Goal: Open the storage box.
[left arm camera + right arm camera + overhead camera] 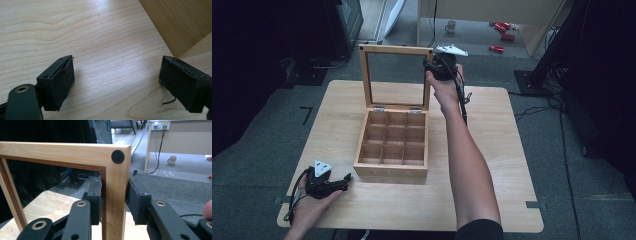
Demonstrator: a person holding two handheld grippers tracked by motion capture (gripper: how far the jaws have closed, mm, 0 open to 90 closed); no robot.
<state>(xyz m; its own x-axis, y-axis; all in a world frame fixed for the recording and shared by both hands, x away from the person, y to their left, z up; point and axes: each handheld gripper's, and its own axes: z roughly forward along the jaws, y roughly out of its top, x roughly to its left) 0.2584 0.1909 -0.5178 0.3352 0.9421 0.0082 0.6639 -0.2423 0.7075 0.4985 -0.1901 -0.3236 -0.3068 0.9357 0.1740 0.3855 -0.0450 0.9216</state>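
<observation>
A wooden box (pixel 392 146) with nine empty compartments stands in the middle of the table. Its glass-windowed lid (pixel 396 49) stands upright at the back. My right gripper (pixel 433 66) is shut on the lid's right frame bar near the top corner. In the right gripper view the pads (pixel 136 200) press both sides of the lid frame (pixel 62 151), just below a black felt dot (pixel 117 156). My left gripper (pixel 345 182) rests on the table near the box's front left corner. Its jaws (pixel 117 72) stand open over bare wood, with the box corner (pixel 180 22) just beyond.
The light wooden table (pixel 492 165) has rounded corners and stands on grey carpet. On the floor behind it are a mug (pixel 451 26) and some red items (pixel 502 28). Dark equipment and cables (pixel 557 100) flank both sides.
</observation>
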